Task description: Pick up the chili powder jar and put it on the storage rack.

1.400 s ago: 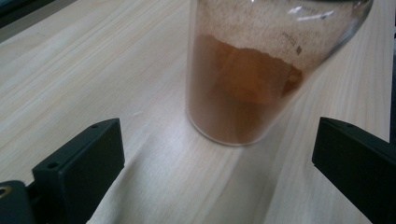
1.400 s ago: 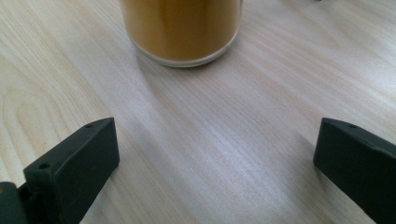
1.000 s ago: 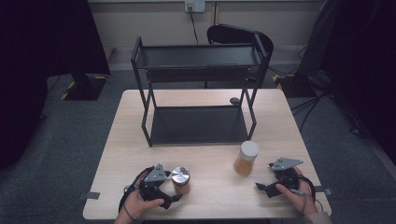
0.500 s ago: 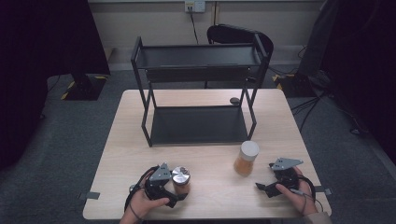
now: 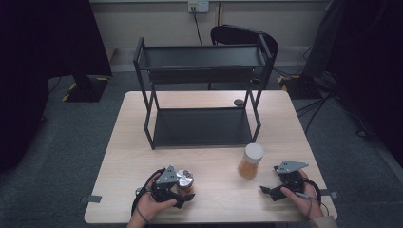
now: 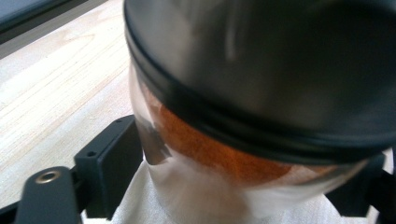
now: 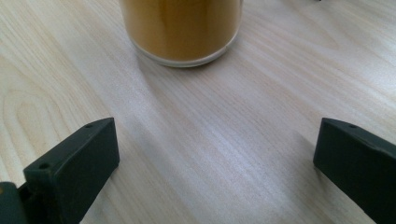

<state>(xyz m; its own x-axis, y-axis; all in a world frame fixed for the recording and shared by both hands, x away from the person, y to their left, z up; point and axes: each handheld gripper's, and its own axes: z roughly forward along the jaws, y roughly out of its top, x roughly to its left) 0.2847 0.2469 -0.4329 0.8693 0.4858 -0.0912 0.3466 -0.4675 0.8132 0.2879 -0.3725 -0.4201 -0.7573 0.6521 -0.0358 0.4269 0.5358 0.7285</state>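
Observation:
A small glass jar [image 5: 184,180] with a silver metal lid and orange contents stands near the table's front edge on the left. My left gripper [image 5: 186,187] has just been closing its jaws around it. In the left gripper view the jar [image 6: 261,93] sits close up between the black pads [image 6: 109,158], which press on its glass sides. A taller jar [image 5: 250,160] of amber stuff with a white lid stands to the right. My right gripper [image 5: 268,181] rests on the table just right of it. Its jaws stand open and bare [image 7: 215,154], a short way from the amber jar [image 7: 182,28].
A black two-level metal rack [image 5: 202,90] stands on the far half of the wooden table [image 5: 138,152]. A small dark round object [image 5: 238,102] lies by the rack's right leg. Behind the table stands a dark chair [image 5: 242,35].
The left gripper's jaws have closed in on the silver-lidded jar, and that hand has shifted slightly. The right gripper and the amber jar have stayed put.

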